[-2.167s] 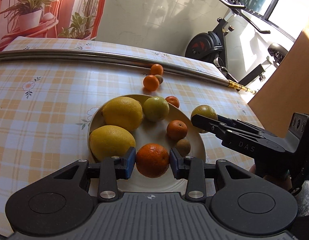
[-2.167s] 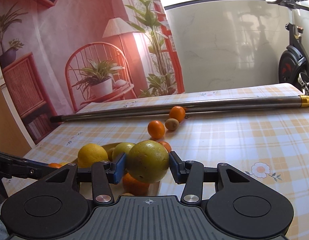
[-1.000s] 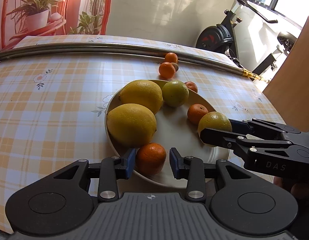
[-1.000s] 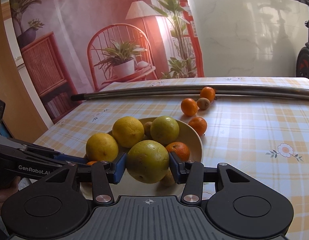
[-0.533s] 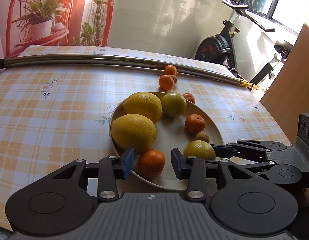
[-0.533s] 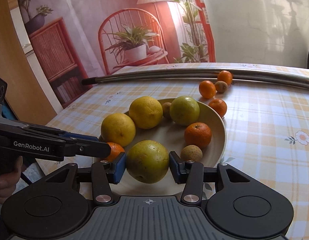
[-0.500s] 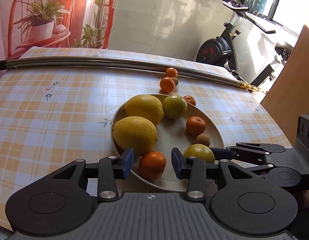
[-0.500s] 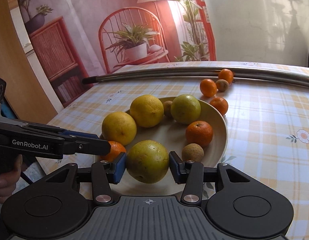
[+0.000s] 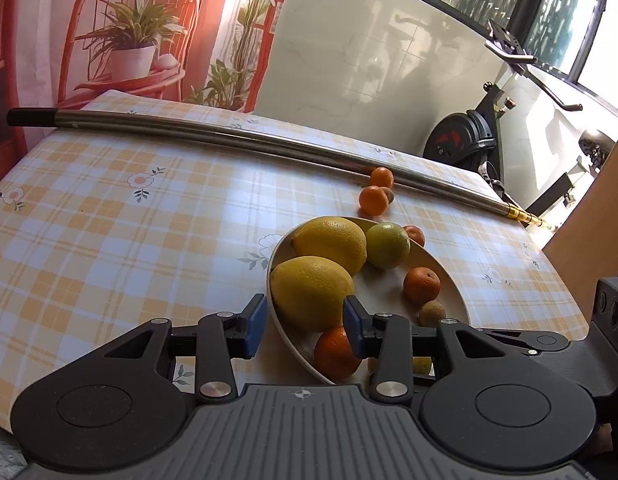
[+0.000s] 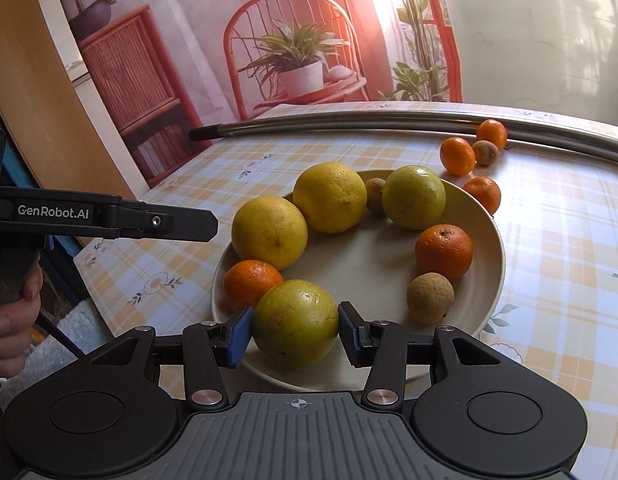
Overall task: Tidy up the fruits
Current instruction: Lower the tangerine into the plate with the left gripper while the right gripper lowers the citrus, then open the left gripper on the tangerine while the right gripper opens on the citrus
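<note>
The middle of the plate is left bare, ringed by two yellow citrus, a green citrus, mandarins and small brown fruits. Open tablecloth is seen to the plate's left. The far edge is barred by a metal pole, with loose mandarins gathered before it.

Bright daylight floods in through the dark-framed windows at upper right of the left wrist view, bleaching the glossy white wall with soft reflections. Sun falls across the checked yellow-and-white tablecloth on the counter, leaving a pale glare patch near the long steel pole, which bows under fisheye distortion. Fruit on the round cream plate casts short, soft shadows. Both views are sharp at centre, with stretched and darkened corners. The red-toned printed backdrop glows warm, washed out at its right.
</note>
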{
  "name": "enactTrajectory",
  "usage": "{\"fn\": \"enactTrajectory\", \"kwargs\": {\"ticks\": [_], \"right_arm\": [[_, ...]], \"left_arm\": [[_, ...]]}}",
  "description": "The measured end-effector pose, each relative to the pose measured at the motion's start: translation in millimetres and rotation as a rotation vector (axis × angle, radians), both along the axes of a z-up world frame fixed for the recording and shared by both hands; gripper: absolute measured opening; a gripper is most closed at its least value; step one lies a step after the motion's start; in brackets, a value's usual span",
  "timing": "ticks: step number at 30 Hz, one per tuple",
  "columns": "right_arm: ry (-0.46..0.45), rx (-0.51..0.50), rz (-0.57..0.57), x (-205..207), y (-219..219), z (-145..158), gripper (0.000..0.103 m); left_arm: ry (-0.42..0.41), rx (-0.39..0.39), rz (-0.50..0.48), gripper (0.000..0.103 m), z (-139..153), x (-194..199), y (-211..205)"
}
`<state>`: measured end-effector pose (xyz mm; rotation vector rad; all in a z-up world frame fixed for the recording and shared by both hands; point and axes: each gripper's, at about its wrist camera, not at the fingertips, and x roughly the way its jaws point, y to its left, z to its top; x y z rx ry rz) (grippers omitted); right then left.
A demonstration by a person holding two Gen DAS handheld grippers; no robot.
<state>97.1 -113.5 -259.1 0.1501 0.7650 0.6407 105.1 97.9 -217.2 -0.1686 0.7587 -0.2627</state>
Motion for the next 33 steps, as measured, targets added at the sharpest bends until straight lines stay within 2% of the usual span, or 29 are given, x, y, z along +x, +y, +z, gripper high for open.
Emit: {"fn": "enactTrajectory", "kwargs": {"ticks": [13, 16, 21, 27, 33], "right_arm": [[0.002, 0.002, 0.022, -1, 3, 1, 0.044], [-0.008, 0.005, 0.016, -2, 1, 2, 0.049], [-0.029, 0.012, 0.005, -2, -3, 5, 0.050], [-0.086, 0.045, -0.049, -1, -16, 12, 0.054], [-0.150, 0.071, -0.153, 10, -40, 22, 0.054]], "left_arm": [[0.007, 0.007, 0.000, 0.043, -2, -1, -1], [0.006, 0.007, -0.001, 0.043, -2, -2, -1], [0.001, 0.007, -0.005, 0.043, -2, -2, -2], [-0.009, 0.012, -0.016, 0.043, -1, -2, -3], [-0.027, 0.012, 0.001, 0.043, 6, 5, 0]]}}
